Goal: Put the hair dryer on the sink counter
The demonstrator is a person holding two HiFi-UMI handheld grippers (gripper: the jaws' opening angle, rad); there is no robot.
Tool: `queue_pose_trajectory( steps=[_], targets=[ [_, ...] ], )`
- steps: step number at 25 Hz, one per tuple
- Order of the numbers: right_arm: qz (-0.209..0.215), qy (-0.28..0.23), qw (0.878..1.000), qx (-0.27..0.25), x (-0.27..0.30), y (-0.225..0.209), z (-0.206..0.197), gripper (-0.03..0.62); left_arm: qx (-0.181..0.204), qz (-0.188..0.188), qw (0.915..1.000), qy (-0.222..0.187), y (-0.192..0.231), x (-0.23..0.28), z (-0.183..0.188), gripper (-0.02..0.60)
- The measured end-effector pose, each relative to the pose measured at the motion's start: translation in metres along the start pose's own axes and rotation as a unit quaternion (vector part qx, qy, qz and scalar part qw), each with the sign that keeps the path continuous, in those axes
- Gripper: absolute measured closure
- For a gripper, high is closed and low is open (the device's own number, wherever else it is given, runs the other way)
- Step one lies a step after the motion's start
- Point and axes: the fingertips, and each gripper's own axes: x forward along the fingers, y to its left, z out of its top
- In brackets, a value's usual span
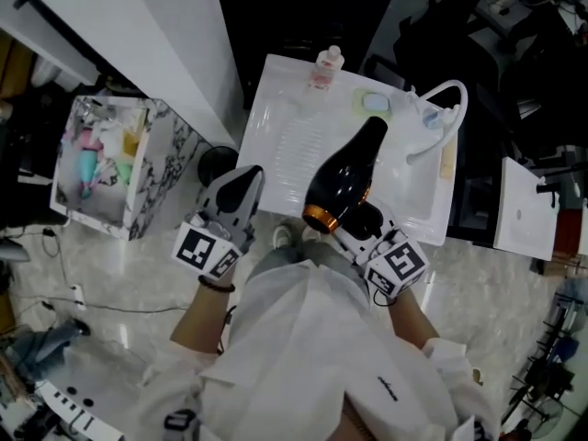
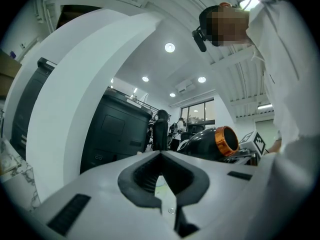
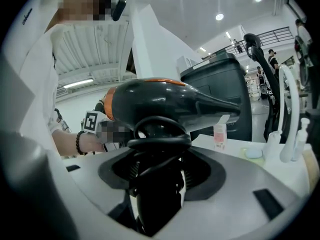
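Note:
In the head view a glossy black hair dryer (image 1: 344, 177) with an orange ring at its rear hangs over the front edge of the white sink counter (image 1: 285, 127), nozzle pointing away from me. My right gripper (image 1: 365, 228) is shut on its handle, and a black cord is looped round the handle (image 3: 159, 134). The right gripper view shows the dryer body (image 3: 165, 104) lying across above the jaws. My left gripper (image 1: 237, 196) hovers beside the dryer at the counter's front left corner; its jaws (image 2: 161, 156) are shut with nothing between them. The dryer's orange end (image 2: 225, 140) shows to its right.
On the counter stand a pink bottle (image 1: 327, 66), a round soap dish (image 1: 375, 104) and a white curved faucet (image 1: 443, 118). A marble-patterned box (image 1: 147, 191) of small items sits on the floor to the left, beside a white panel (image 1: 156, 35). A white box (image 1: 520, 206) is on the right.

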Motion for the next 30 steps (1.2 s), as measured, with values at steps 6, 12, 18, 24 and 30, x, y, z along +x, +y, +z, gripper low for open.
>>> queue_pose_trajectory(
  steps=[6,12,18,24,30],
  targets=[
    [0.018,0.015,1.000,-0.002,0.016,-0.012,-0.006,0.330,-0.004,0.017,0.9998,0.004,0.010,0.007,-0.005,0.558],
    [0.028,0.044,0.999,-0.008,0.032,-0.034,-0.020,0.330,-0.007,0.036,0.9991,0.023,0.029,0.023,-0.028,0.558],
    [0.039,0.075,0.996,-0.015,0.050,-0.059,-0.045,0.330,-0.028,0.087,0.9927,0.079,0.053,0.044,-0.077,0.558],
    [0.057,0.117,0.991,-0.026,0.070,-0.077,-0.084,0.330,-0.034,0.124,0.9826,0.135,0.067,0.057,-0.133,0.558],
    [0.082,0.166,0.982,-0.039,0.090,-0.093,-0.113,0.330,-0.044,0.132,0.9800,0.143,0.077,0.059,-0.156,0.558]
  ],
)
